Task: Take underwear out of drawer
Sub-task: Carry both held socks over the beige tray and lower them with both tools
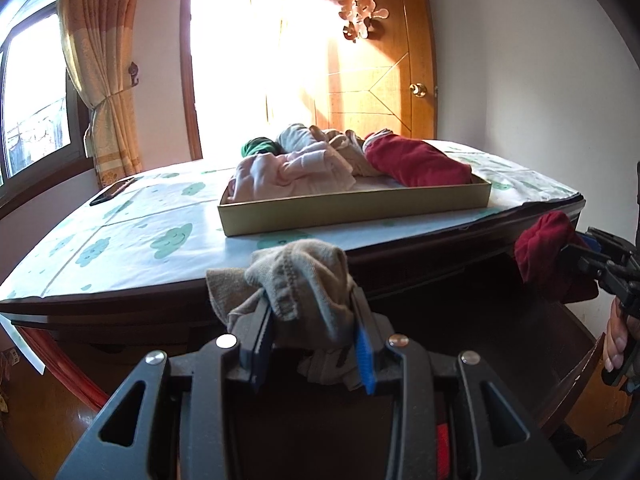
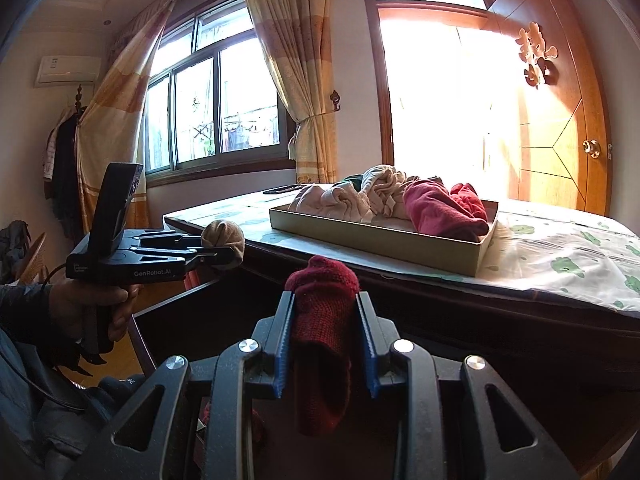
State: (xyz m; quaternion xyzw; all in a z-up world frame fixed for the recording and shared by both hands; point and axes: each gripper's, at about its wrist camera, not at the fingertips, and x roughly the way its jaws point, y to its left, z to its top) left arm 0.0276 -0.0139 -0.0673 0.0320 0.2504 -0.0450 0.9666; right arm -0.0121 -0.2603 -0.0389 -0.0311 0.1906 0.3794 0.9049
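Beige knit underwear (image 1: 304,280): pinched in left gripper (image 1: 314,332), lower centre.
Dark red knit underwear (image 2: 324,320): clamped in right gripper (image 2: 325,344).
Risk: dangling cloth could snag the open dark wooden drawer (image 1: 576,364).

A cloud-print cover (image 1: 132,236) tops the table, bearing a tray (image 1: 352,204) and phone (image 1: 112,192).

A tray (image 1: 352,210) sits on the surface (image 1: 132,236), with a heap of clothes (image 1: 320,160) in it. A phone (image 1: 112,192) lies on the surface to the tray's left. The open drawer (image 1: 576,360) lies below the surface's near edge. Behind stand a door (image 1: 380,64) and a window (image 2: 212,100).
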